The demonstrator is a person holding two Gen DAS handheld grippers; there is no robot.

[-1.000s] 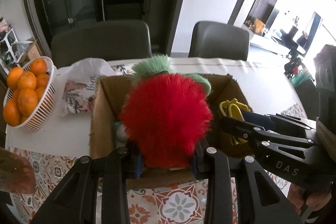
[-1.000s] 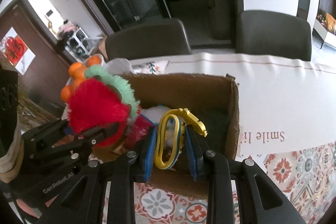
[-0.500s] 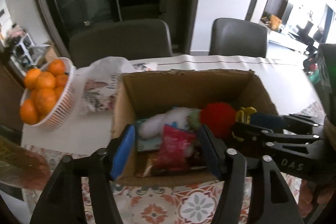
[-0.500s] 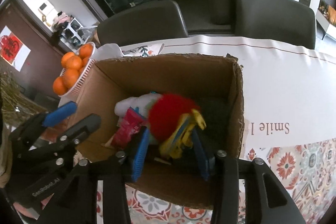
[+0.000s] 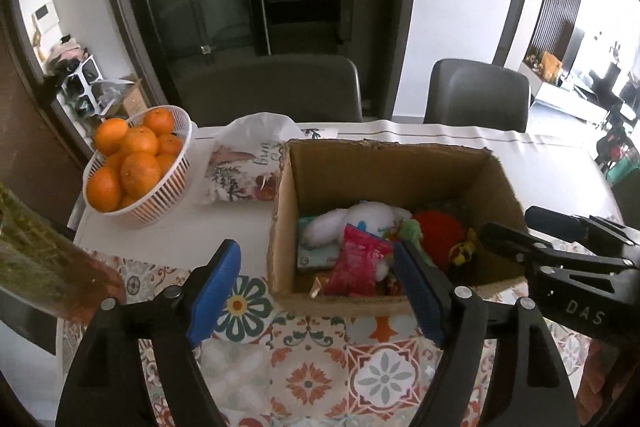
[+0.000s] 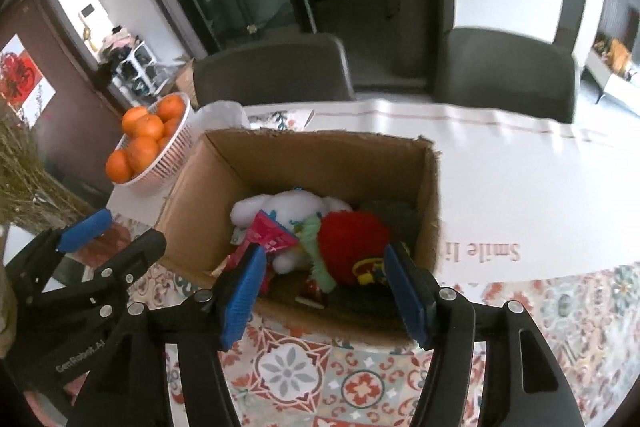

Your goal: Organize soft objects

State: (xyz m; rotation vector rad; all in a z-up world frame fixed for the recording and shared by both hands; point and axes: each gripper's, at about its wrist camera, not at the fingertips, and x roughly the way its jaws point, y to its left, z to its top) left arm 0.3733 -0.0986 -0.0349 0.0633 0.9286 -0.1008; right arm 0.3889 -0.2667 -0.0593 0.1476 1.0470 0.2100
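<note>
We hold the left claw [image 5: 316,291] and right claw [image 6: 324,291] just short of the open brown cardboard box [image 6: 304,159] on the counter [image 6: 520,187], both jaws opening, nothing between them. Ahead of our right claw, inside the box, lies the fluffy red pom-pom toy [image 6: 352,239]: light, squashy, we reckon, best pinched across its middle. Beside it, the white plush [image 6: 296,207] looks equally soft.
</note>
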